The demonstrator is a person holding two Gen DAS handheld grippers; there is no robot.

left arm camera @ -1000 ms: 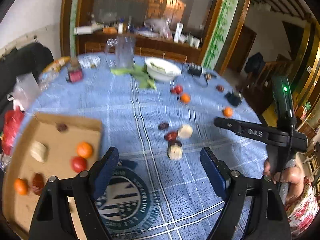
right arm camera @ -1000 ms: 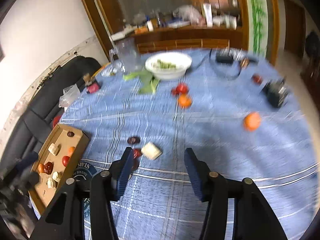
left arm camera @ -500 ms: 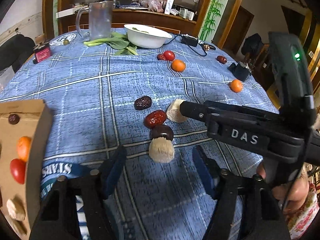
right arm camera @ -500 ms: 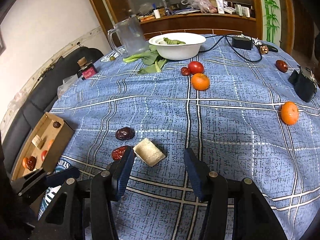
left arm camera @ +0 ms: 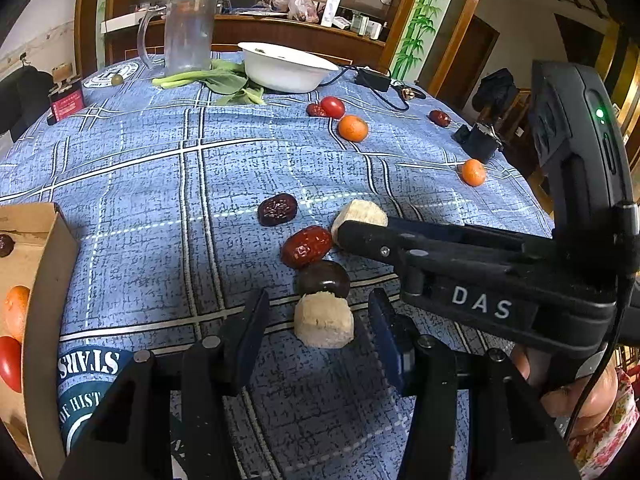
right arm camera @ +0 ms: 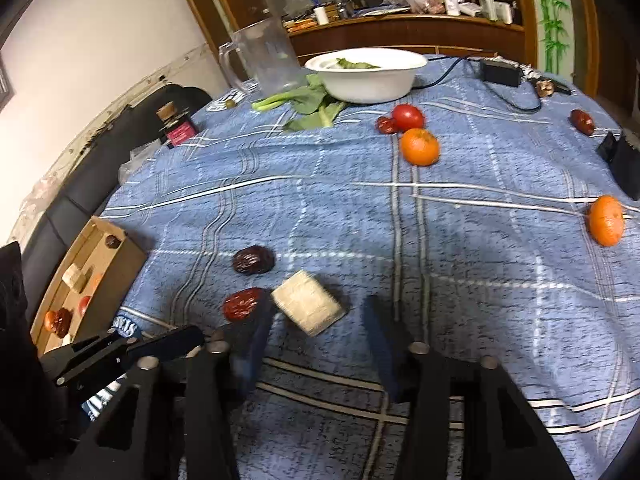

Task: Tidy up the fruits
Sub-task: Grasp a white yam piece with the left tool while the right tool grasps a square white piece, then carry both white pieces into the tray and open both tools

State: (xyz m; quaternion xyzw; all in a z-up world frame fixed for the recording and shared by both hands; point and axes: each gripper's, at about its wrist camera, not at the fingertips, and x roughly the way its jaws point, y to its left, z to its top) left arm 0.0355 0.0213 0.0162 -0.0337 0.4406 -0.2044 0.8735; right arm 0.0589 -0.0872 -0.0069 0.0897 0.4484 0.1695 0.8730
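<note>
Left of the wrinkled red date sits the brown cardboard box on the blue checked surface. The left tongs, closing, straddle a pale beige cake chunk without touching. The right tongs, also narrowing, flank a beige ridged block just beside the date.

A woven blue plaid cloth covers the bench, bearing a matt cardboard box, a glossy white bowl, a clear plastic pitcher and wrinkled, shiny red dates.
</note>
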